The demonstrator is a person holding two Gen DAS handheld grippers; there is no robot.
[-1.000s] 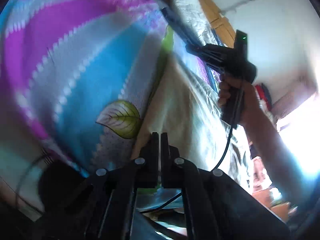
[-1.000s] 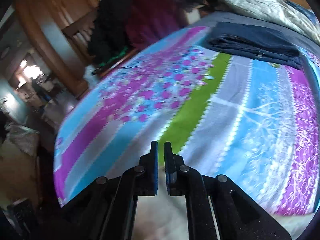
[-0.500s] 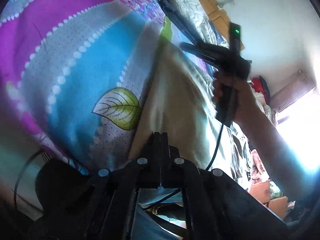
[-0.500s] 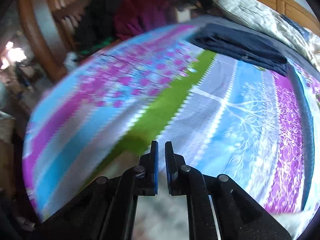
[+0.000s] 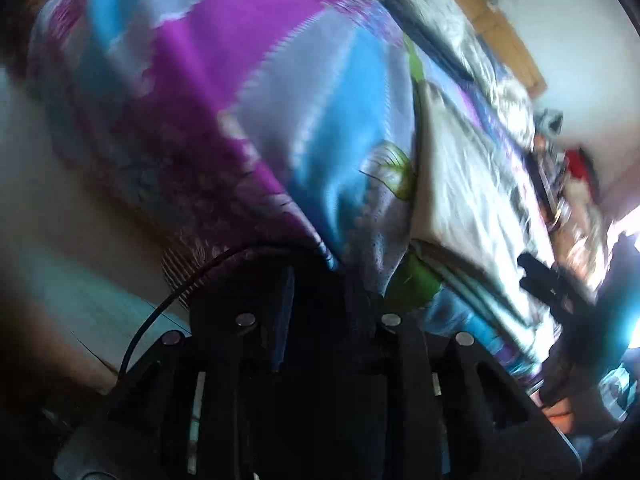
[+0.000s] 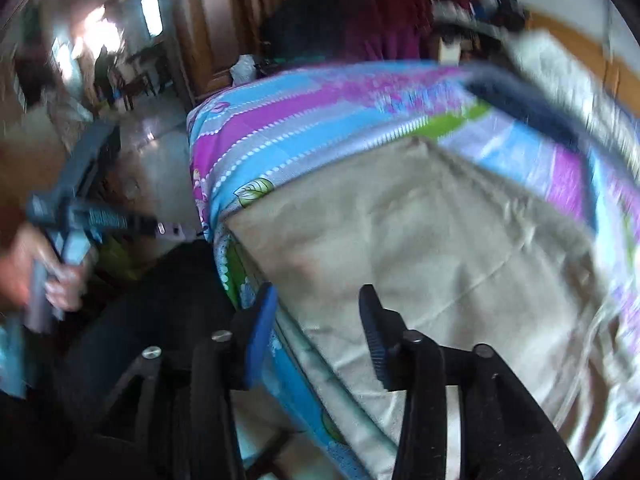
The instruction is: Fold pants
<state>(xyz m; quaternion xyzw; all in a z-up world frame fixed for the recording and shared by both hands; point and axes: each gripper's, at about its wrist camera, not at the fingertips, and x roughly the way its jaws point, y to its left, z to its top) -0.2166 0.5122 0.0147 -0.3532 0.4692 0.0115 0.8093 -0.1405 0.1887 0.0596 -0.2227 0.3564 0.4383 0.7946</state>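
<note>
No legible text, label, brand or number anywhere — both views blurred, nothing readable.

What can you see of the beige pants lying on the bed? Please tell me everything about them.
The beige pants look like plain woven cotton, light tan, with soft wrinkles and one long crease. They lie flat on the striped bedspread, spread along the bed's near edge; one corner reaches toward the green stripe. In the left view they appear layered at the edge, so probably folded over. The right claw stands open just above them; neither claw grips them.
</note>
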